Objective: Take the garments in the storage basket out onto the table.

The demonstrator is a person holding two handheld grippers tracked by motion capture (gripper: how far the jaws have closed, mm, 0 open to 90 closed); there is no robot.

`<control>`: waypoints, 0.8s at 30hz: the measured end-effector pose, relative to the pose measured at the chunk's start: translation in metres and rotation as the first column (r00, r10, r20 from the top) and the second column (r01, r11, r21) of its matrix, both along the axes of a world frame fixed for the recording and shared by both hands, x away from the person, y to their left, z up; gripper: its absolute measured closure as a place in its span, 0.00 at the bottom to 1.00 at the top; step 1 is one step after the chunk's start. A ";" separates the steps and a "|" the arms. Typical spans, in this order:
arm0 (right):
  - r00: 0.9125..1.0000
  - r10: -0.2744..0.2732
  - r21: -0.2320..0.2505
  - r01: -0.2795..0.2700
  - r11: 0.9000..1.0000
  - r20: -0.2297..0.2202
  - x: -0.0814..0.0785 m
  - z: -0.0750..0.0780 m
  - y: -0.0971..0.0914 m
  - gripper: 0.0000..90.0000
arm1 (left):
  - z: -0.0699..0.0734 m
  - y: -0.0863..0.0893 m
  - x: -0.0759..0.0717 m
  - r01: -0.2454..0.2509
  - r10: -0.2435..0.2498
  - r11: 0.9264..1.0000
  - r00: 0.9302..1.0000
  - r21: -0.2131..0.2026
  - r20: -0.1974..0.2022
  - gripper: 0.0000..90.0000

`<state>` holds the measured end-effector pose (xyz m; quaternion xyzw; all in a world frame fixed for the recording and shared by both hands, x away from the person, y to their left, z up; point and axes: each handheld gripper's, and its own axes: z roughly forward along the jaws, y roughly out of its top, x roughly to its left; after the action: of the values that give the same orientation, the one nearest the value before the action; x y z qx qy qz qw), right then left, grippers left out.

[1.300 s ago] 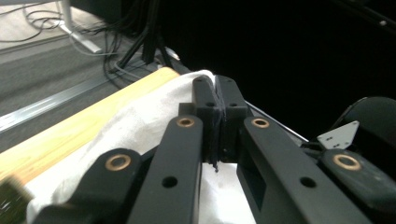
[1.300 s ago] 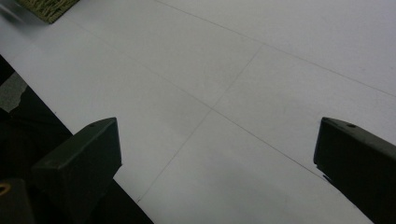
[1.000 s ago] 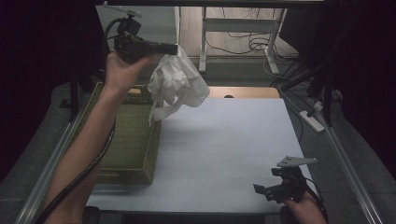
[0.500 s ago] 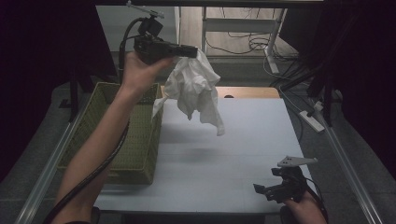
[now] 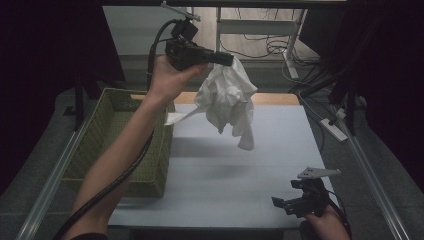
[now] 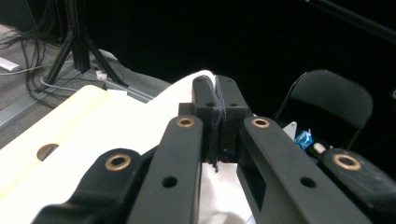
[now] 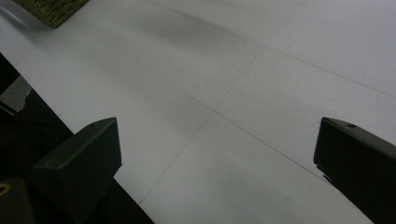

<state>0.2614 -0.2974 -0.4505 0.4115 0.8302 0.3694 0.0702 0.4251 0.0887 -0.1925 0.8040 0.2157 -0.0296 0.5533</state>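
Note:
A white cloth (image 5: 227,100) hangs in the air above the far middle of the white table (image 5: 270,170), bunched at the top and trailing down to a loose corner. My left gripper (image 5: 227,59) is raised high and shut on the cloth's top edge. In the left gripper view the jaws press together on the white cloth (image 6: 187,93), which spreads below them. My right gripper (image 5: 280,204) rests low at the table's near right corner, open with nothing between its jaws; in the right gripper view its two fingertips (image 7: 77,163) stand wide apart over bare table (image 7: 233,84).
A green woven basket (image 5: 100,145) stands along the table's left side, under my left forearm. Metal rails run down both table sides. A power strip (image 5: 332,129) lies off the right edge. A black folding chair (image 6: 327,100) stands in the dark beyond.
My left hand has carried the cloth to the right, away from above the basket and over the table, and the cloth has unfurled downward. The right gripper has stayed put.

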 end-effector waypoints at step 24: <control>1.000 -0.004 0.005 0.004 1.000 0.002 0.000 0.000 -0.001 0.01 | -0.082 0.012 0.018 -0.114 0.133 0.968 0.989 0.222 -0.070 0.98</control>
<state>0.2614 -0.2981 -0.4505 0.4130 0.8285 0.3716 0.0706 0.4435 0.1003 -0.2740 0.8427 0.2906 -0.0052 0.4532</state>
